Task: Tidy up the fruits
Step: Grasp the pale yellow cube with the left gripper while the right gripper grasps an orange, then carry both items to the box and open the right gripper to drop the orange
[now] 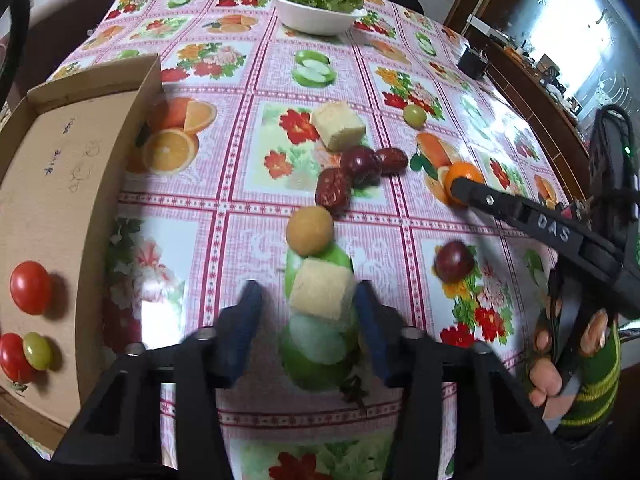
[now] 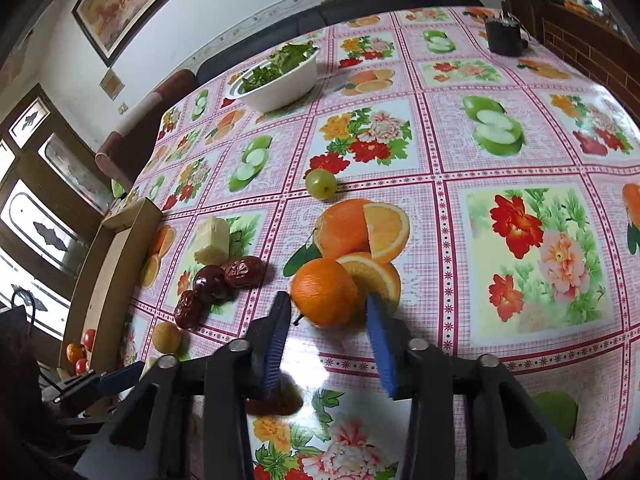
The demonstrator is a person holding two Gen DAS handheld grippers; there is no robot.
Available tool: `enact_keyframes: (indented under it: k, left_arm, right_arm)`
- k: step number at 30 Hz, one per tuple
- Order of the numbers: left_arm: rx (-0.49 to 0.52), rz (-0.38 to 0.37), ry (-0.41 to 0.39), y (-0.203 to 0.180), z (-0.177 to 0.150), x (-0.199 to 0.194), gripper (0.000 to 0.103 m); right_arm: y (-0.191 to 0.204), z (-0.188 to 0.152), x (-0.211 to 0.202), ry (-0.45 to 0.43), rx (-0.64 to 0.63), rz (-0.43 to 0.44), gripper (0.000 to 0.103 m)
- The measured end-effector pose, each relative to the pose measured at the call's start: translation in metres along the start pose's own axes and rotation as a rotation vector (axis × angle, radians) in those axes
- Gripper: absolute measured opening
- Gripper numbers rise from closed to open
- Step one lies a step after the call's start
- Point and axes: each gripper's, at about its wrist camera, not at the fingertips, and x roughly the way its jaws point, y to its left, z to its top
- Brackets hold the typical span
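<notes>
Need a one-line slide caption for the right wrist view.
Right claw straddles a small orange on the fruit-print tablecloth; dates and a green grape lie beyond.

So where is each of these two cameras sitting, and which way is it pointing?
Left wrist: sits on the left gripper, looking down along its fingers at a pale cube and the cardboard box; the right gripper and a gloved hand show.
Right wrist: sits on the right gripper, facing the orange; the left gripper shows.
Shared: orange, red dates, salad bowl.
</notes>
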Motion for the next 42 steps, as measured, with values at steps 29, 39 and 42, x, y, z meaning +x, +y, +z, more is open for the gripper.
enact_keyframes:
  k: [29, 39, 42]
  left_arm:
    - [-0.074, 0.21, -0.179, 0.061, -0.012, -0.078, 0.03]
    - [-0.118, 0.228, -0.19, 0.086, -0.018, -0.086, 0.03]
    - [-0.131, 0.234, -0.193, 0.093, -0.02, -0.088, 0.03]
  right_arm:
    - [0.1, -0.019, -0.048, -0.066, -0.166, 0.114, 0.034]
    - [0.138, -0.029, -0.041, -0.037, -0.235, 0.144, 0.034]
    - [0.147, -0.032, -0.039, -0.029, -0.25, 0.151, 0.034]
